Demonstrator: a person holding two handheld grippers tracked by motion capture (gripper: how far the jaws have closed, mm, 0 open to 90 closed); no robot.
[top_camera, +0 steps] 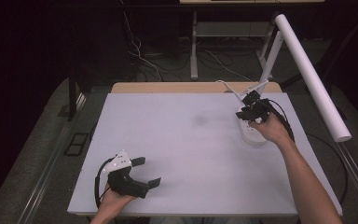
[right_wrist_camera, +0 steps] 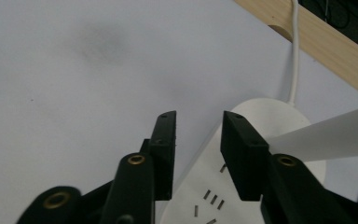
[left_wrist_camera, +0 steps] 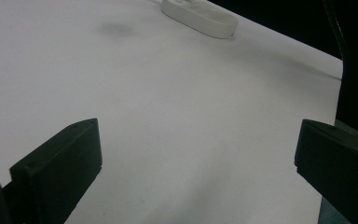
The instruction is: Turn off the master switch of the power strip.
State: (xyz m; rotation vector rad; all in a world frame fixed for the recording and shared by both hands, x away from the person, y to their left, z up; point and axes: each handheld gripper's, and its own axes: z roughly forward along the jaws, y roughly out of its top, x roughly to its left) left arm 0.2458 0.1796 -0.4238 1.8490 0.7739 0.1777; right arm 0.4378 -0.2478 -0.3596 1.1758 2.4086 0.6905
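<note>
- Where white power strip point(top_camera: 253, 132) lies at far right of white surface point(top_camera: 186, 154): right tongs point(right_wrist_camera: 198, 140) poised over its edge, jaws narrowed, gap between pads vacant, nothing grasped.
- Left tongs point(top_camera: 149, 171) released, spread wide, resting near front edge, well apart from strip.

The power strip point(top_camera: 253, 132) lies on the table point(top_camera: 186, 149) near its right edge, toward the far side; its cable point(right_wrist_camera: 294, 56) runs to the far edge. The right gripper point(top_camera: 248, 112) sits over the strip. The left gripper point(top_camera: 148, 171) sits near the front left corner, well apart.
</note>
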